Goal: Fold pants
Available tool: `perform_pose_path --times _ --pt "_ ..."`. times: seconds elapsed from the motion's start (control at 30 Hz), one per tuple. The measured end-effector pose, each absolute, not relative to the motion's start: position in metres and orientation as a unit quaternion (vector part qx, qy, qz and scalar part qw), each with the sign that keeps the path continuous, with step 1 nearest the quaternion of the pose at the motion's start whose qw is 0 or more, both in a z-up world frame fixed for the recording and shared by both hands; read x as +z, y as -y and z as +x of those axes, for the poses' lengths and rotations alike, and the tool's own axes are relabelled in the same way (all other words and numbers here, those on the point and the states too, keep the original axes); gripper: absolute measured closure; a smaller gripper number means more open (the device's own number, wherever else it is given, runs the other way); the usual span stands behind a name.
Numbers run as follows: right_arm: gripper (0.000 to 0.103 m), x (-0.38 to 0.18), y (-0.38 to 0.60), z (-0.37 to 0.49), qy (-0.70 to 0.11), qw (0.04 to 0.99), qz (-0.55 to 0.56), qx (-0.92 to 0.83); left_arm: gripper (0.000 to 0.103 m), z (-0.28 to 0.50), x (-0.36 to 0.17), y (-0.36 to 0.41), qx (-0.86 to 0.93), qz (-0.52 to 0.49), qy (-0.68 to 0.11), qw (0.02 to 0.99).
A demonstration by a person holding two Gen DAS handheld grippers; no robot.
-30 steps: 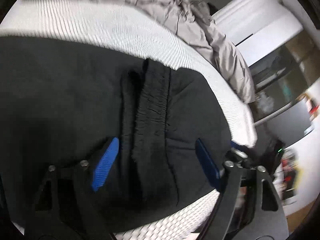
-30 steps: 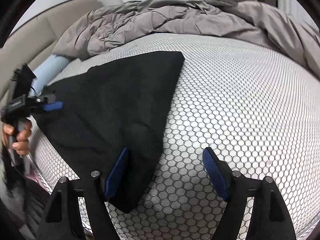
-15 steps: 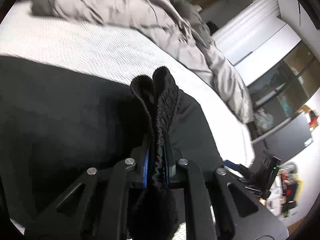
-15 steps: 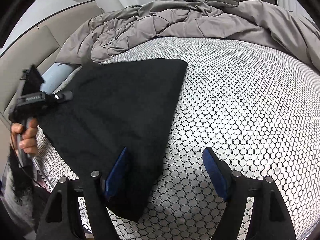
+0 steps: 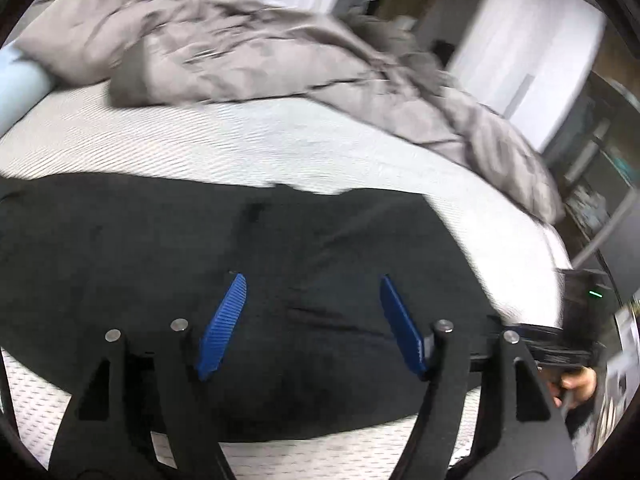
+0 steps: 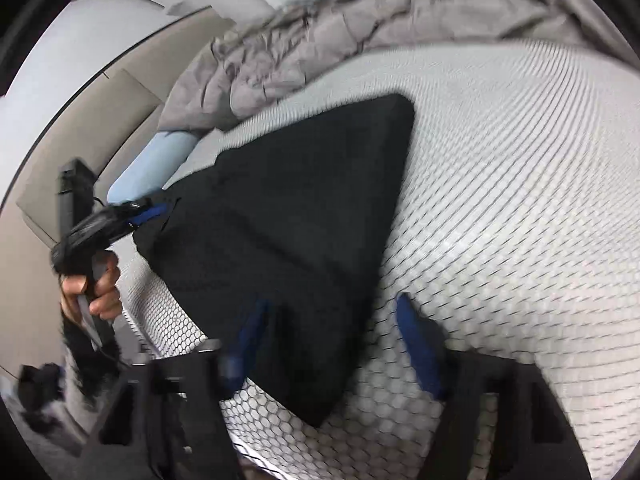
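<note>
The black pants [image 6: 288, 216] lie flat on the white honeycomb-pattern bed cover [image 6: 500, 184], folded into a long dark panel – broad at our left end, tapering to a narrow corner at our right. A crumpled grey duvet [image 5: 248, 52] is heaped beyond them, well apart.

Our left gripper [image 5: 310, 324] hangs above the broad end with its blue pads wide apart and opening; the cloth lies beneath them but neither pad presses on it, so nothing is held. In the right wrist view the same gripper shows at that end's edge, with the hand [image 6: 92, 288] behind it.

Our right gripper [image 6: 334, 344] sits low over the narrow corner, its jaws closing. The left pad is over black fabric, the right pad over bare cover, so the pants' edge runs between them – though blur keeps us from saying the pads have bitten yet; we read them as not pressing.

What matters next, we judge: the long axis runs from one gripper to the other, and the right one is nearer a grip
</note>
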State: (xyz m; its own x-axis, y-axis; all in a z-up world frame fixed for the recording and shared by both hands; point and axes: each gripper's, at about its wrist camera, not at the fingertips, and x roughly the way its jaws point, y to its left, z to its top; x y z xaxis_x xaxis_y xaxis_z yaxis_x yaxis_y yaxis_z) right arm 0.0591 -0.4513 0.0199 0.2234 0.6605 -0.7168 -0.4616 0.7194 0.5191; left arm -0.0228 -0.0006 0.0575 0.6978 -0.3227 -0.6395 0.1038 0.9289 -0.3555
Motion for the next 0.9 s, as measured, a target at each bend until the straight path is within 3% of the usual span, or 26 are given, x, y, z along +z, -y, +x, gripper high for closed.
perform_pose_path --times 0.1,0.2,0.33,0.5,0.7,0.9 --pt "0.077 0.009 0.445 0.059 -0.519 0.769 0.095 0.362 0.035 -0.012 0.055 0.051 -0.147 -0.112 -0.38 0.906" --pt "0.084 0.023 0.455 0.049 -0.502 0.772 0.093 0.378 0.035 -0.002 0.041 0.091 -0.167 -0.079 -0.399 0.898" --pt "0.077 0.012 0.458 0.045 -0.517 0.78 0.038 0.351 0.035 -0.007 0.028 0.134 -0.182 -0.04 -0.415 0.891" --pt "0.058 0.032 0.47 0.049 -0.481 0.798 0.077 0.356 0.029 -0.034 0.02 0.21 -0.238 0.056 -0.392 0.887" --pt "0.058 0.01 0.439 0.081 -0.516 0.764 0.111 0.372 0.029 -0.038 -0.011 0.265 -0.219 0.131 -0.417 0.873" --pt "0.064 -0.003 0.413 0.125 -0.514 0.784 0.079 0.341 0.029 -0.041 -0.02 0.254 -0.24 0.116 -0.426 0.864"
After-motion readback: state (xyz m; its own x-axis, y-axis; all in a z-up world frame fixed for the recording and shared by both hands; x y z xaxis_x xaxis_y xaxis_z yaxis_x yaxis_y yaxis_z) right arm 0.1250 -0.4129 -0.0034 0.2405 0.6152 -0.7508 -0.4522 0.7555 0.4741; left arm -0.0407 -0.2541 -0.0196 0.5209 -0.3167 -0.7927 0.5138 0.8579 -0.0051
